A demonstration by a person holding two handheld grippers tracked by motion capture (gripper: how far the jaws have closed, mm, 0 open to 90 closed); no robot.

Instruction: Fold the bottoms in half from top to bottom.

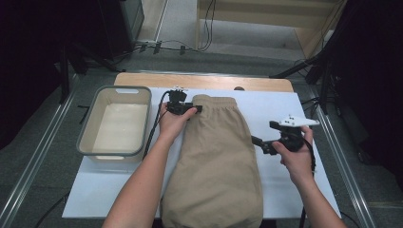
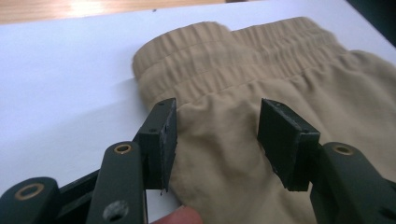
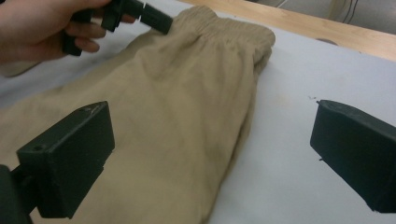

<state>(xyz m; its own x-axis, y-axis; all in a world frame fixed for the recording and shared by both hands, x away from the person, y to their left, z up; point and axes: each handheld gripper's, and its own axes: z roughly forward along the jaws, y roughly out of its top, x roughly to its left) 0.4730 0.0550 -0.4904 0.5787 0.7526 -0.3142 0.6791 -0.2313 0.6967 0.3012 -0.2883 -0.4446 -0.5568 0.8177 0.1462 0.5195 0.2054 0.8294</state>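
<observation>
High view: plain tan shorts [image 1: 216,156] beside unlabelled grey tub [image 1: 115,121].

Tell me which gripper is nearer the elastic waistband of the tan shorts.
Left. The left gripper is at the waistband, its jaws straddling the fabric just below it. The right gripper hangs beside the shorts' right edge, farther down, jaws wide open.

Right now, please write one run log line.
left gripper: jaws half closed around shorts waistband edge | right gripper: open, beside shorts | tub: left
</observation>
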